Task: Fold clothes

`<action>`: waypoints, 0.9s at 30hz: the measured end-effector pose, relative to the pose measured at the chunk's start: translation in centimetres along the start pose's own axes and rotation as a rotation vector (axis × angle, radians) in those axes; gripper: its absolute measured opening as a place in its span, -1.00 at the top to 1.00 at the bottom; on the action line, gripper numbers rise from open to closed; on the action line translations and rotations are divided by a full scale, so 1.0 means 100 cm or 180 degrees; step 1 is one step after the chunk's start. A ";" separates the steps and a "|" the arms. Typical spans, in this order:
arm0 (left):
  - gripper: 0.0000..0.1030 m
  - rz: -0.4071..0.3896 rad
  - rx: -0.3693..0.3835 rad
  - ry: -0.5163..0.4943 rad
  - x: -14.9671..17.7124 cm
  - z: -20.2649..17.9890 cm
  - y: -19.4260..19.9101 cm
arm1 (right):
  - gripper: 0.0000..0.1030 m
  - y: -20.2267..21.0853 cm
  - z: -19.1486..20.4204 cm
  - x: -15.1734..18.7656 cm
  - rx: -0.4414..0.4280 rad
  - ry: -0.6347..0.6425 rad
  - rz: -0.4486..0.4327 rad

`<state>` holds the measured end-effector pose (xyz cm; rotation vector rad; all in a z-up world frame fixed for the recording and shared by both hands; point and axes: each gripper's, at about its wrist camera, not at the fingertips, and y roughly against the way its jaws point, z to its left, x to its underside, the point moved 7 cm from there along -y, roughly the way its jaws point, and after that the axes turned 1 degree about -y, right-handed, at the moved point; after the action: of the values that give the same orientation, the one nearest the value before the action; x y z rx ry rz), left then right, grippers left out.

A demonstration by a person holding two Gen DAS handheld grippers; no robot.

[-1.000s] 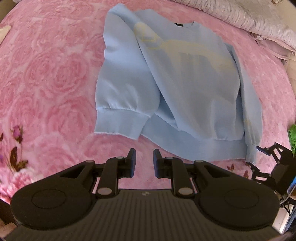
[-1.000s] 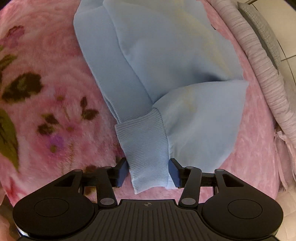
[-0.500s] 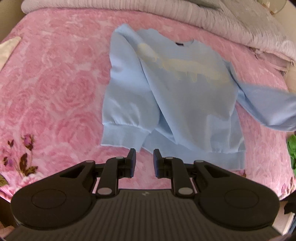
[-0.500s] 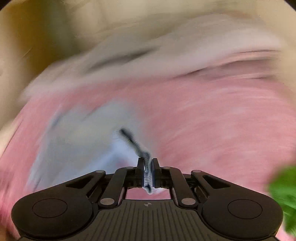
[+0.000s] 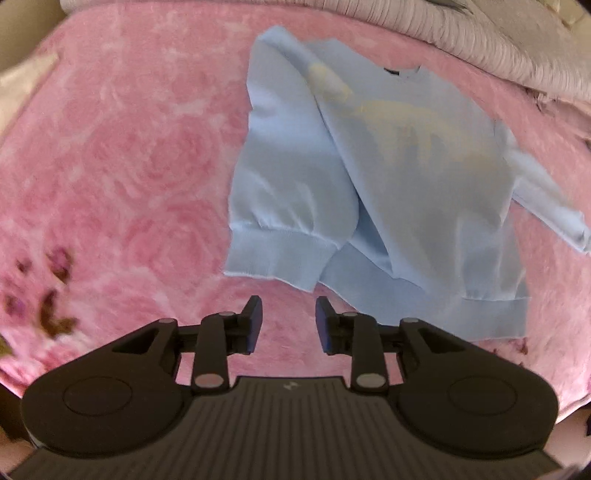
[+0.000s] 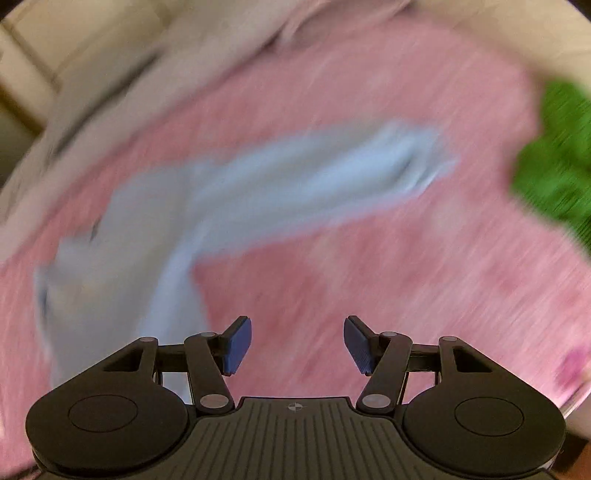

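1. A light blue sweatshirt [image 5: 399, 177] lies front-up on a pink rose-patterned blanket [image 5: 122, 158] covering the bed, its neckline toward the far side and its ribbed hem nearest the camera.
2. The sleeve on the left of the left wrist view [image 5: 288, 192] is folded down alongside the body, its wide ribbed cuff [image 5: 277, 258] lying flat on the blanket just beyond the left gripper [image 5: 288, 325].
3. The other sleeve [image 5: 546, 195] stretches out sideways from the body toward the right edge of that view, blurred, so its exact lie is hard to read.
4. The left gripper's fingers stand moderately apart with nothing between them; they hover over bare blanket, close to the cuff and the hem but not touching either.
5. The right gripper [image 6: 297, 345] has its fingers spread wide and holds nothing; only pink blanket shows between the blue pads [image 6: 236, 345].
6. The right wrist view is heavily motion-blurred: the outstretched sleeve [image 6: 317, 177] appears as a pale blue streak well beyond the fingers.
7. A green cloth item [image 6: 557, 158] sits at the right edge of that view, too smeared to identify.
8. A pale grey-lilac quilt [image 5: 461, 33] is bunched along the far side of the bed.
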<state>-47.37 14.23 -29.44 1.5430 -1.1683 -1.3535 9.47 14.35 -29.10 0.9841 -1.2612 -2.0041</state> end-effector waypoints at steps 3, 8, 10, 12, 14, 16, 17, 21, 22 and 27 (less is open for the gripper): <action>0.44 0.0031 0.0417 0.0743 0.003 0.018 -0.020 | -0.15 -0.022 0.024 0.040 -0.0082 0.0052 0.0263; 0.43 -0.0102 0.0755 0.1948 0.010 0.059 -0.059 | -0.15 -0.038 0.034 0.076 0.0017 0.0015 0.0434; 0.45 -0.0165 0.0862 0.2210 0.010 0.071 -0.074 | -0.15 -0.042 0.033 0.082 0.0074 0.0015 0.0458; 0.60 -0.0225 0.0942 0.2391 0.007 0.081 -0.084 | -0.15 -0.047 0.033 0.088 0.0131 0.0015 0.0482; 1.00 -0.0275 0.0870 0.2335 -0.002 0.091 -0.081 | -0.15 -0.051 0.033 0.094 0.0188 0.0015 0.0505; 1.00 -0.0372 0.0801 0.2238 -0.015 0.102 -0.073 | -0.15 -0.053 0.034 0.099 0.0216 0.0009 0.0512; 1.00 -0.0570 0.0752 0.2067 -0.031 0.113 -0.054 | -0.15 -0.051 0.037 0.100 0.0198 -0.0002 0.0495; 1.00 -0.1676 0.0130 0.1218 -0.123 0.189 0.053 | -0.15 -0.044 0.050 0.103 0.0126 -0.0043 0.0428; 1.00 -0.1906 -0.0108 0.1071 -0.144 0.210 0.078 | -0.15 -0.042 0.054 0.103 0.0108 -0.0053 0.0412; 0.98 -0.1752 -0.0510 0.0703 -0.204 0.274 0.125 | -0.15 -0.039 0.069 0.109 0.0038 -0.0092 0.0353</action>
<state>-76.74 30.81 -15.74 1.9159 -0.4985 -1.5239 -2.67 10.91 -33.82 0.8740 -1.3154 -1.9342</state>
